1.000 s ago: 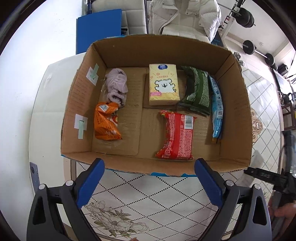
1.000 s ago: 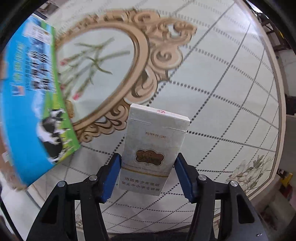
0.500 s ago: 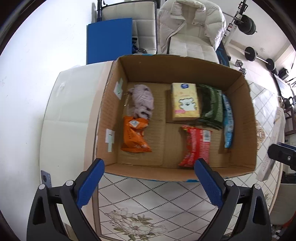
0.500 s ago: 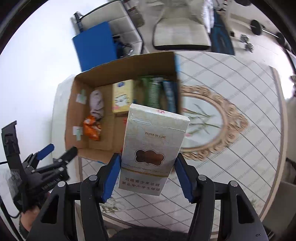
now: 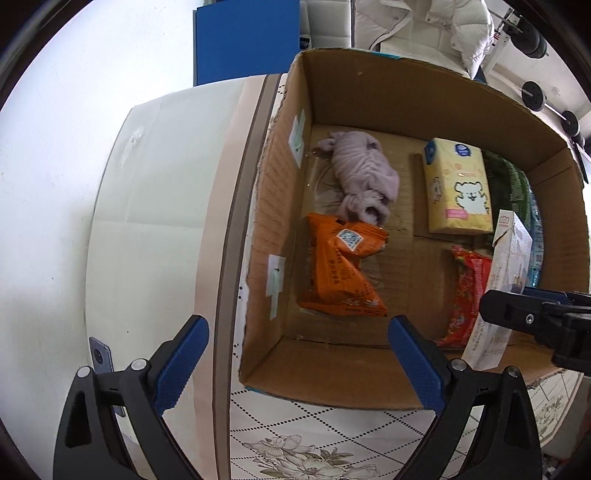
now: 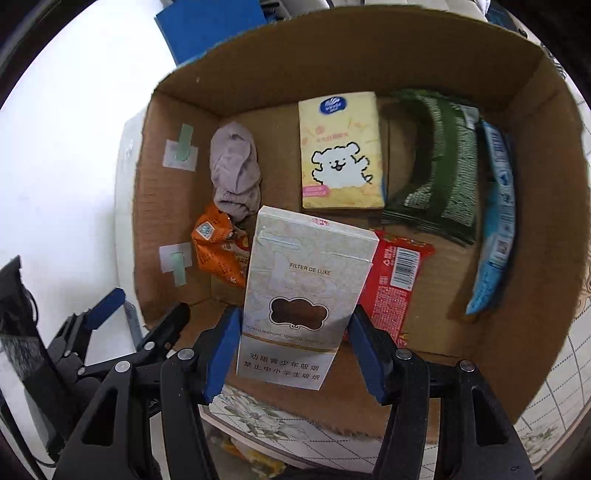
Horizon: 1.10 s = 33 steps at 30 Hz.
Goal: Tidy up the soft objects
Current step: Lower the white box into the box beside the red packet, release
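My right gripper (image 6: 295, 343) is shut on a pale cigarette carton (image 6: 303, 295) and holds it above the near edge of an open cardboard box (image 6: 535, 258). The carton also shows in the left wrist view (image 5: 498, 295). Inside the box lie a grey cloth (image 6: 236, 173), an orange packet (image 6: 218, 254), a yellow tissue pack (image 6: 341, 151), a red packet (image 6: 395, 284), green packets (image 6: 439, 170) and a blue packet (image 6: 495, 229). My left gripper (image 5: 299, 362) is open and empty, at the box's near left corner (image 5: 258, 369).
The box stands on a patterned tile floor (image 5: 314, 443) beside a white cabinet (image 5: 159, 221). A blue board (image 5: 243, 37) and a white padded jacket on a chair (image 5: 417, 22) are behind the box. Dumbbells (image 5: 535, 96) lie at the far right.
The right gripper has carried the carton from beside the box to over its near edge. The left gripper has moved left and closer to the box's left wall.
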Motion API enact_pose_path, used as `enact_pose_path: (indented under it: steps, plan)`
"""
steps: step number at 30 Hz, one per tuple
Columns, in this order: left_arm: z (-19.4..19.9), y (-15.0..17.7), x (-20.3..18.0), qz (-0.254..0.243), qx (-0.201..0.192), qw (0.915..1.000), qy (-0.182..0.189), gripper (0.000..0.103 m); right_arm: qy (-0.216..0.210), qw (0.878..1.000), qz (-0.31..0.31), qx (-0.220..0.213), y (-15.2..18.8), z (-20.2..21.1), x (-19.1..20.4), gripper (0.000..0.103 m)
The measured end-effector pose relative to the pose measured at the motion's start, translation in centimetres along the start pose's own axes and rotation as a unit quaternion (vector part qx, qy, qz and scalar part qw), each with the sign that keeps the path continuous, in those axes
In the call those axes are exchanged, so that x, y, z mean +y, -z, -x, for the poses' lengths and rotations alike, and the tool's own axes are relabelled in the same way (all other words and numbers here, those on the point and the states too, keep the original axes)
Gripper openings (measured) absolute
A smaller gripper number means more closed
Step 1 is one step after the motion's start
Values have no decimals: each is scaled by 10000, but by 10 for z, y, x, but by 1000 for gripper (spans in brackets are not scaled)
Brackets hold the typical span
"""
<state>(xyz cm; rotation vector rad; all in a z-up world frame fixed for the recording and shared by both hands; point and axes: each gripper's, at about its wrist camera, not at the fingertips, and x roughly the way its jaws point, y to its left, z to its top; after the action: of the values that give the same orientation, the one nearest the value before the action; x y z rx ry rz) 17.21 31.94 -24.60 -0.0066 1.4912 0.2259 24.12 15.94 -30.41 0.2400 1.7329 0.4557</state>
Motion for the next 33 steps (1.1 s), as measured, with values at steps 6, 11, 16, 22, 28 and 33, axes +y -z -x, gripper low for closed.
enact_pose_path:
  steps: [6,11,16,22,28,33]
  plan:
    - [-5,1,4,56,37,10000,46,100,53,9994,115,320,-8,-21,10,65]
    - [0,2,1,37,-17,9999,125,100,325,9993,70,172,-2,-12,5,77]
    - [15,2,-10,-12,-117,9994,337,100,872,9958,-17,-261,13,21,-9,81]
    - [37,3,-25,6,-279,9975,643,100,1402,9874,-257,-690,36,62,-33,90]
    - [64,7,-48,-127,-475,9958,768,100,1667,9795,-450,-1040,64,92,-53,92]
    - [104,20,-64,-271,-742,9933,844,100,1681,9736,-498,-1461,96,131,-56,92]
